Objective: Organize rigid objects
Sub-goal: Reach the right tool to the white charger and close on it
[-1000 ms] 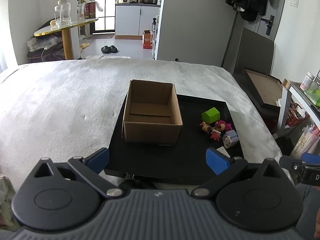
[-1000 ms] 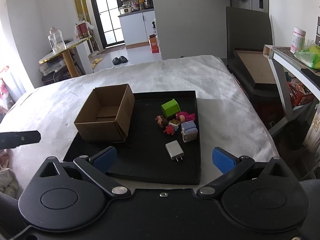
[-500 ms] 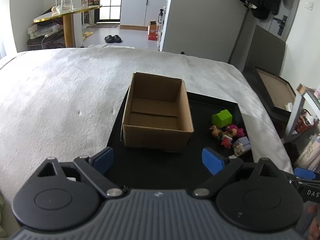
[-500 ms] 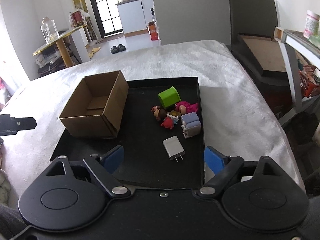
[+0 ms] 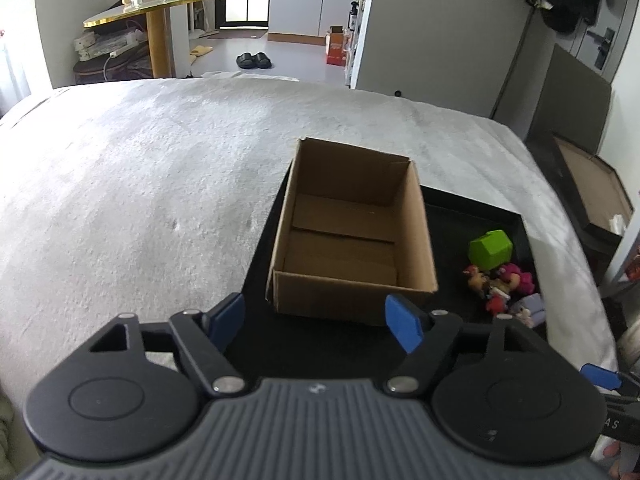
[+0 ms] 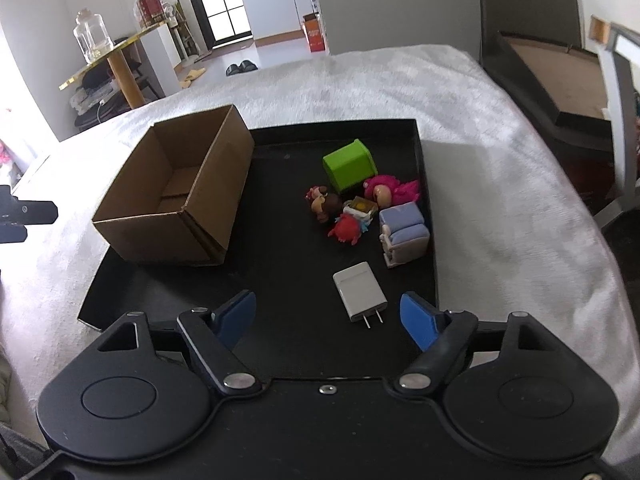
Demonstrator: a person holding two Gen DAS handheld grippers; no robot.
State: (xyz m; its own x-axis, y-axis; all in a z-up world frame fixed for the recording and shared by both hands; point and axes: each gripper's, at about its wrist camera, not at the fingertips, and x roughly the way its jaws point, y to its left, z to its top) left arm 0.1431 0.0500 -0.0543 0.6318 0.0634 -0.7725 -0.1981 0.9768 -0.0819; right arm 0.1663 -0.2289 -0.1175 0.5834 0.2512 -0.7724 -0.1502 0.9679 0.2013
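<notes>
An open, empty cardboard box (image 5: 352,232) (image 6: 176,188) stands on the left of a black tray (image 6: 288,264) (image 5: 452,236). To its right lie a green block (image 6: 350,165) (image 5: 490,249), several small toy figures (image 6: 348,212) (image 5: 498,284), a lilac-and-beige toy (image 6: 404,234) and a white plug charger (image 6: 360,290). My left gripper (image 5: 318,320) is open and empty, just before the box's near wall. My right gripper (image 6: 330,316) is open and empty, with the charger's prongs between its fingertips.
The tray lies on a grey-white fleecy bed cover (image 5: 140,184). A dark board and a framed panel (image 6: 560,76) stand off the bed's right side. A gold-edged table with glass jars (image 5: 152,4) stands far left.
Both grippers have moved forward and down toward the tray. The left one has neared the box; the right one has closed in on the charger. Both stayed open.
</notes>
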